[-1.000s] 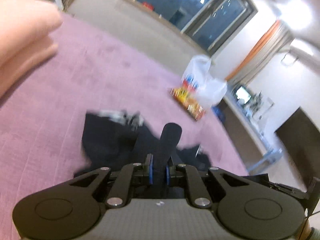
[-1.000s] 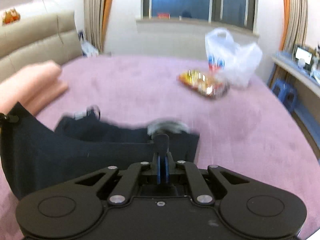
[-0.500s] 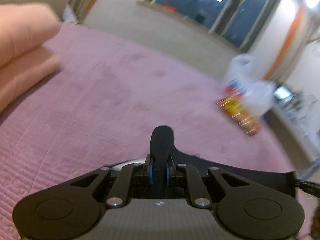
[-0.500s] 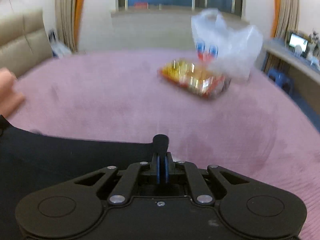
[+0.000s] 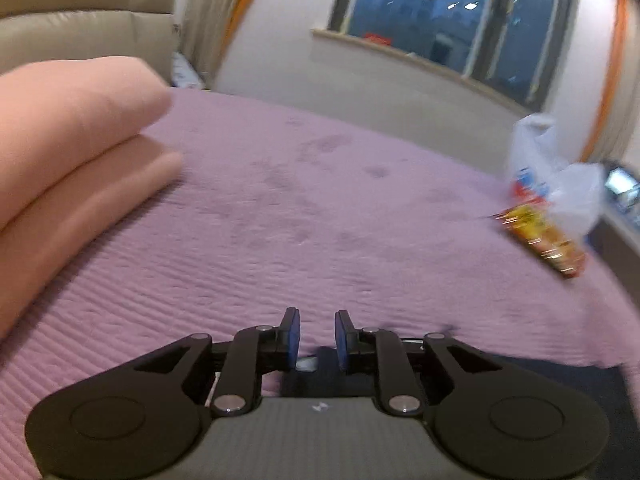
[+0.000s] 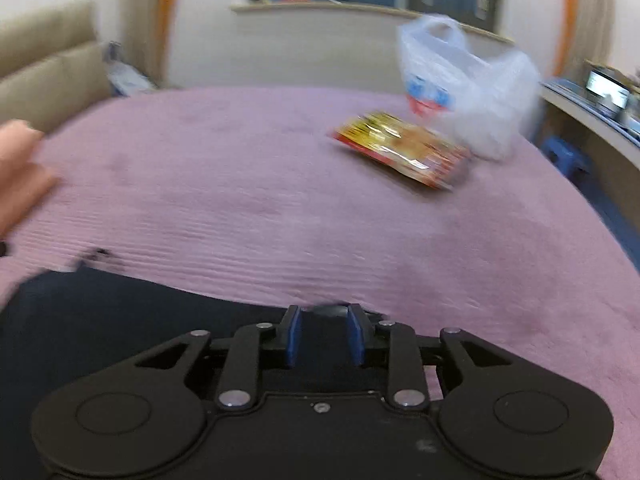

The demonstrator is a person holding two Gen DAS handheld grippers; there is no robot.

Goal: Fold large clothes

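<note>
A dark, near-black garment (image 6: 120, 312) lies flat on the purple bed cover (image 6: 280, 200), filling the lower left of the right wrist view. In the left wrist view its edge (image 5: 560, 368) shows low on the right, under the gripper body. My left gripper (image 5: 317, 314) hovers just over the cover; its jaws are opening and only bedspread shows between the blue pads. My right gripper (image 6: 325, 310) is also opening. A fold of the dark cloth sits between its pads, which are not pressing on it.
A folded pink blanket (image 5: 72, 152) lies at the left, with a beige headboard (image 5: 80, 32) behind it. A yellow-red snack packet (image 6: 404, 148) and a white plastic bag (image 6: 460, 84) sit at the far right of the bed. Beyond the right edge are a blue stool (image 6: 568, 156) and a desk.
Both grippers carried the garment's edge forward across the bed and came down. Their jaws, shut on the cloth before, now stand apart, and the cloth lies on the cover.
</note>
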